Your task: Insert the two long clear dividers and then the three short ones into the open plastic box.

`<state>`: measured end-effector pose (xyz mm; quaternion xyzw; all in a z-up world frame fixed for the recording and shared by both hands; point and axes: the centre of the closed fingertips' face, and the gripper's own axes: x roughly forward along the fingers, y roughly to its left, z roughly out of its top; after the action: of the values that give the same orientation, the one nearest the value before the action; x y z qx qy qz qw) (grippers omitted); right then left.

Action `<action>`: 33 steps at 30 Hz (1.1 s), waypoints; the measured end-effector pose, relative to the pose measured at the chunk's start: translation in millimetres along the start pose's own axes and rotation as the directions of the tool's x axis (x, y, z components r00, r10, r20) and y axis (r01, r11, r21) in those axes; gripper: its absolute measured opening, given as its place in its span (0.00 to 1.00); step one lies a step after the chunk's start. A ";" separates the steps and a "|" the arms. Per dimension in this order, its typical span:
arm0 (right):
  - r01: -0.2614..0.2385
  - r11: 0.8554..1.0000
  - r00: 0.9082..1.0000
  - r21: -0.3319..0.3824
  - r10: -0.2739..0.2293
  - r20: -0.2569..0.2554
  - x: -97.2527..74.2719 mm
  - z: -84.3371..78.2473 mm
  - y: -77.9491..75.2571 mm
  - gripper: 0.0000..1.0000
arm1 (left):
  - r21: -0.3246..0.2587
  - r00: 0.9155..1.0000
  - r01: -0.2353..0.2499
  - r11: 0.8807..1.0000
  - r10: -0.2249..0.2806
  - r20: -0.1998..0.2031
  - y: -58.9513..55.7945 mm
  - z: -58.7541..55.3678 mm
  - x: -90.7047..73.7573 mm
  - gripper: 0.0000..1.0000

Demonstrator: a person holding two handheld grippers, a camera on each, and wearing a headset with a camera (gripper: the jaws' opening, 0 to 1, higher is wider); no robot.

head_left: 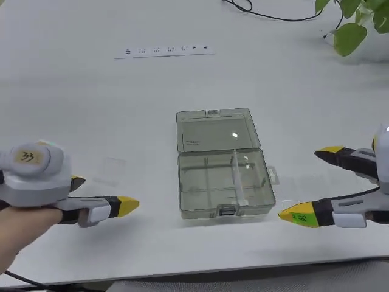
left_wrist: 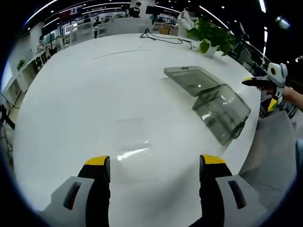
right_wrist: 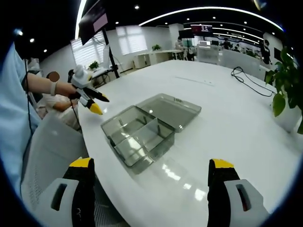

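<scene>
The open clear plastic box [head_left: 223, 182] lies mid-table with its lid [head_left: 216, 131] folded flat behind it. Inside, a clear divider [head_left: 237, 179] stands upright, running front to back. Faint clear dividers lie flat on the table left of the box [head_left: 109, 169] and right of it [head_left: 301, 182]. My left gripper [head_left: 103, 193] is open and empty, left of the box; a clear divider [left_wrist: 133, 142] lies just ahead of its jaws. My right gripper [head_left: 313, 182] is open and empty, right of the box [right_wrist: 137, 137], above the table.
A thin labelled strip [head_left: 164, 50] lies far back on the white table [head_left: 91, 97]. A black cable [head_left: 267, 12] and a leafy plant [head_left: 355, 21] sit at the back right. The table's front edge [head_left: 194, 267] runs close below both grippers.
</scene>
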<state>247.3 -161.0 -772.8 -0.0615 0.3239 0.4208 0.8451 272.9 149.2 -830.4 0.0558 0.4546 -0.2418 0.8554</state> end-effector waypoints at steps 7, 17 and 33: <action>0.014 1.000 1.000 0.009 -0.014 -0.001 -3.4 -4.8 -3.2 1.00 | 0.066 0.992 -0.086 0.994 0.091 -0.086 14.8 -9.0 5.9 0.68; 0.041 0.999 0.999 0.030 -0.041 0.008 -10.9 -8.8 -4.9 1.00 | 0.051 0.975 -0.117 0.992 0.124 -0.184 21.3 -13.1 9.1 0.60; 0.053 0.997 0.999 0.052 -0.053 0.007 -12.7 -7.4 -4.2 1.00 | 0.071 0.960 -0.102 0.992 0.117 -0.256 26.8 -0.4 12.3 0.33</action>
<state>241.3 -175.0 -771.7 -0.0463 0.3293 0.3900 0.8587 290.9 168.4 -843.9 0.1364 0.5519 -0.1977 0.7986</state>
